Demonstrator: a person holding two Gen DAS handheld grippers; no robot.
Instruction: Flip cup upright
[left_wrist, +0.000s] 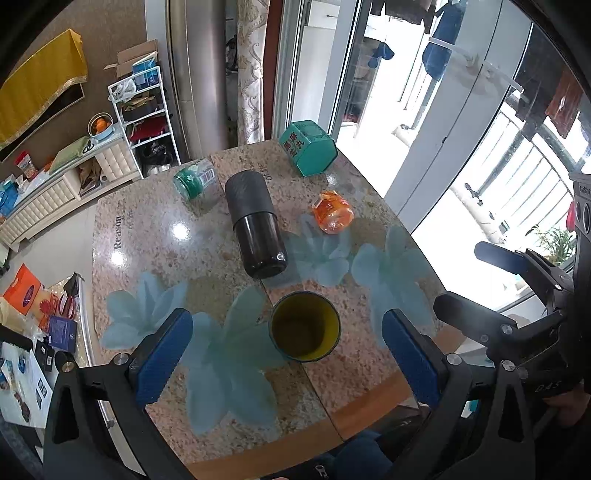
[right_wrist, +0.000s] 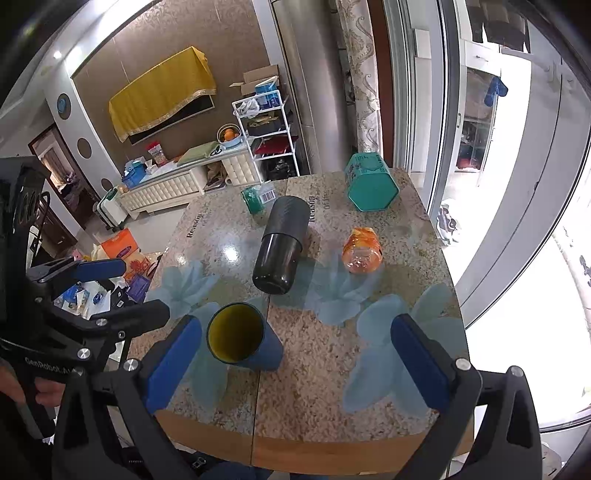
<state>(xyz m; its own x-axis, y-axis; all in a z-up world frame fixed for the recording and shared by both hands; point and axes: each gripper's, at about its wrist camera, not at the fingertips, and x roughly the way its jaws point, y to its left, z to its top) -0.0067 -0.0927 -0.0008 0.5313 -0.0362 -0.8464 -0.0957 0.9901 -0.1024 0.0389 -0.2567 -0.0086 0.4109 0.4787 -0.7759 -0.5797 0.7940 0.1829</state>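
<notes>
Blue cup (left_wrist: 305, 325) upright near table's front edge (left_wrist: 373, 410), both tools (left_wrist: 288, 354) (right_wrist: 295, 362) spread wide, holding nothing.

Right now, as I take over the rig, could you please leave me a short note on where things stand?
Left gripper: open, empty, above the near table edge.
Right gripper: open, empty, beside it.
Blue cup with yellow inside: standing mouth up near the table's front edge, untouched.
Black flask, orange jar, green jar and teal tin lie on their sides behind it.
Done: cup looks upright.
Left: probably nothing but confirming.
</notes>
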